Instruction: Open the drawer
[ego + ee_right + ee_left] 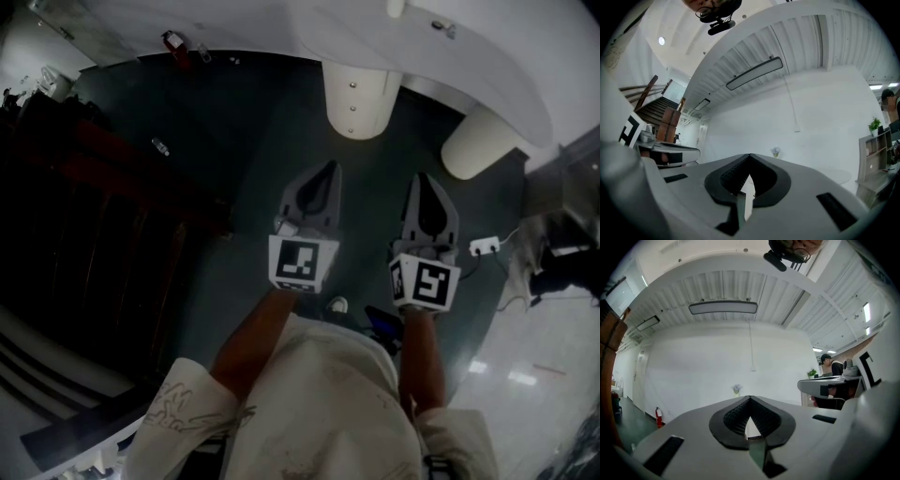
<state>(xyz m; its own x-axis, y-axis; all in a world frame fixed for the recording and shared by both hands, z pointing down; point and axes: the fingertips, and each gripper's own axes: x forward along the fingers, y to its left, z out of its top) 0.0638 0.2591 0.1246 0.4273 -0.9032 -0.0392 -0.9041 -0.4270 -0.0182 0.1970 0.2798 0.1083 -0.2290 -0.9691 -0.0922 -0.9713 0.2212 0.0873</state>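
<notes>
Left tongs (750, 399): grey plastic, ribbed black pads (736, 417), shut together, empty | right tongs (750, 156): likewise

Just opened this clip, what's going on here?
A person holds a gripper in each hand, out in front over a dark floor. The left gripper and the right gripper both have their jaws together with nothing between them, and both point level at a white wall. No drawer shows in any view, so the opening has not begun.
</notes>
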